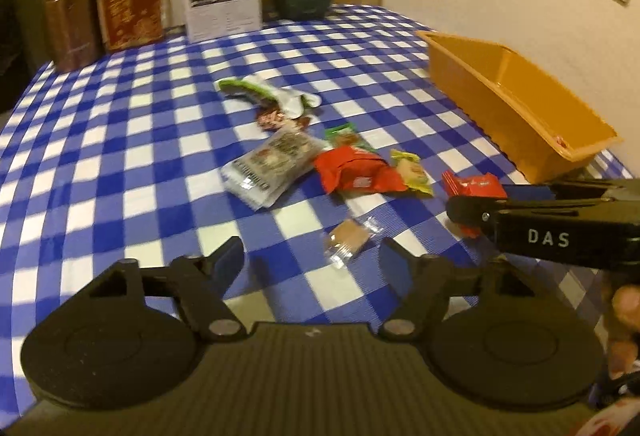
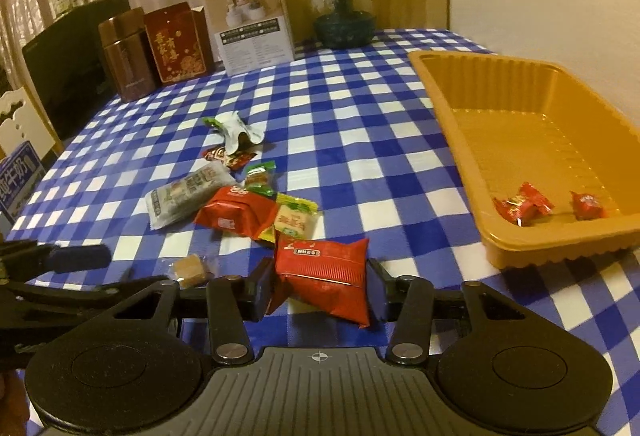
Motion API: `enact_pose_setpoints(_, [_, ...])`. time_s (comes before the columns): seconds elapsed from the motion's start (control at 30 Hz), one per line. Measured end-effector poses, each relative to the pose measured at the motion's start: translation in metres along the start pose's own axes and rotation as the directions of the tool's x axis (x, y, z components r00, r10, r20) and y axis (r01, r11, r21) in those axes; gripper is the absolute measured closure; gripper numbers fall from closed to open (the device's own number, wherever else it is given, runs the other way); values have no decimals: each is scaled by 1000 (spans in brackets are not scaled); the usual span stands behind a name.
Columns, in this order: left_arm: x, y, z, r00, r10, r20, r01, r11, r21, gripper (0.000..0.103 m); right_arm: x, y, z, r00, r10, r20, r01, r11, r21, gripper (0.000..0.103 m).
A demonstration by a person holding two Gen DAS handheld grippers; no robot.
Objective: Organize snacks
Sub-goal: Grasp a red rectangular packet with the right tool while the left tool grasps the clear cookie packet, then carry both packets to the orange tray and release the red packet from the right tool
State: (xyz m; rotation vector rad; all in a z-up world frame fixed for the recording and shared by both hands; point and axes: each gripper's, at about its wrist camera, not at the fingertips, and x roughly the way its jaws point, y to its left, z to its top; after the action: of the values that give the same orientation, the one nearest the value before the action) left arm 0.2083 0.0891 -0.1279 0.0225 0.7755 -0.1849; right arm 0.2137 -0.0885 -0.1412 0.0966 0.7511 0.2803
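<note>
My right gripper (image 2: 320,286) is shut on a red snack packet (image 2: 324,276), held just above the checked cloth; it shows in the left wrist view (image 1: 474,186) too, behind the right gripper (image 1: 466,214). My left gripper (image 1: 312,260) is open and empty, above a small clear-wrapped brown sweet (image 1: 348,240). A pile of snacks lies mid-table: a red packet (image 1: 354,170), a grey packet (image 1: 272,164), a yellow packet (image 1: 412,172), a green packet (image 1: 346,136). The orange tray (image 2: 452,116) at the right holds red wrapped candies (image 2: 524,204).
Boxes and tins stand along the table's far edge: a brown tin (image 2: 124,52), a red box (image 2: 176,40), a white box (image 2: 252,24), a glass jar (image 2: 344,12). A torn white-green wrapper (image 2: 236,130) lies beyond the pile. A wall runs behind the tray.
</note>
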Motion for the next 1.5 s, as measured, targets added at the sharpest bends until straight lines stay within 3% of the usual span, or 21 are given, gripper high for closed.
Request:
enact_pose_setpoints(0.23, [19,-15,4,1000,-23,4,22,991,135,45,-2,-8,-2,1000,-10,-2,10,1000,17,55])
enact_pose_setpoints(0.3, [25,-18,4,1000,-31,-4,31,987,158,57,-2,-11,-2,1000,-6,-3,6,1000,27,55])
enact_pose_setpoints(0.37, [31,-22,4,999,-29,-12,31,984,178,61,-1,-11,-3,1000,-4,-4,4,999,34,55])
enact_pose_setpoints(0.53, [35,-24,4,999,-47,-15,49,983,177,69,-1,-13,-3,1000,-5,-2,5,999,41,55])
enact_pose_setpoints(0.67, [34,-26,6,998,-58,-35,63,987,151,83,-2,-13,-3,1000,-4,-1,4,999,45,55])
enact_pose_setpoints(1.0, [14,-18,-3,998,-21,-56,21,1000,-3,84,-12,-9,-2,1000,8,24,-9,1000,30,55])
enact_pose_setpoints(1.5, [-45,-44,-15,999,23,-36,-27,995,-99,84,-71,-17,-12,998,0,66,-2,1000,25,55])
